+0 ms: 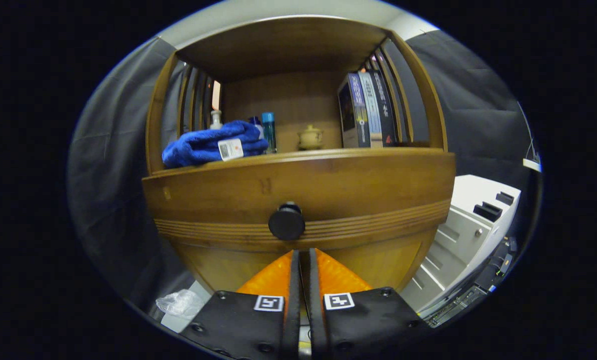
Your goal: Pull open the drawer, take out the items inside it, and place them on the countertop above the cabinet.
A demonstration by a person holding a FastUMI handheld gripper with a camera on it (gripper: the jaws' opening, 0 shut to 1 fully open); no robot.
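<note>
Both fingers of our gripper (303, 257) sat nearly together, holding nothing, just below the knob (286, 221) of the shut drawer (358, 192); a towel (211, 144) lay above it.

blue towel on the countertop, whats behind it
Behind the towel, a pale bottle and a blue bottle stick up; their lower parts are hidden. The tool, fingers together, sits below the knob.

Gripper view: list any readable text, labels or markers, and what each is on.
No text reads clearly.
Books: spine print, too blurred.
White tag on the blue towel: too small.
Drawer front: faint mark above the knob, not legible.
Gripper, fingers closed together just below the knob: two square black-and-white markers, no words.
</note>
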